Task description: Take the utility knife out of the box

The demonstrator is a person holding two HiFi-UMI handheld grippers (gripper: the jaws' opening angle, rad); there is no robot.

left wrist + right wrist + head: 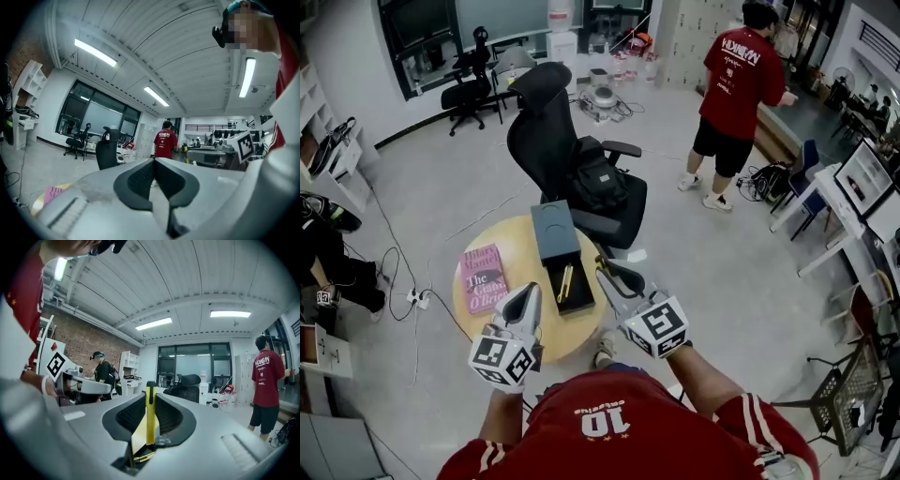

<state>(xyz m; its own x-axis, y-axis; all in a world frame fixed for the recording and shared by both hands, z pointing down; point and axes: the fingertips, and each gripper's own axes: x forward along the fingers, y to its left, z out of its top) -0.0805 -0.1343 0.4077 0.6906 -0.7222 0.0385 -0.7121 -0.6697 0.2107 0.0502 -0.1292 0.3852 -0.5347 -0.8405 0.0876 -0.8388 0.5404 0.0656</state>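
Observation:
In the right gripper view a yellow utility knife [150,414] stands upright between the dark pads, and my right gripper [150,398] is shut on it. The head view has that gripper [606,276] raised just right of the open dark box [555,231], and the knife is hard to make out there. A yellowish item [565,282] lies in the box's black tray. My left gripper [529,298] hovers over the table's front edge, left of the box. Its pads meet with nothing between them, so the left gripper [154,163] is shut.
The box rests on a round wooden table [511,246] beside a pink book [483,278]. A black office chair [551,131] with a backpack [600,180] stands right behind the table. A person in a red shirt [733,80] stands farther off; desks [853,187] line the right.

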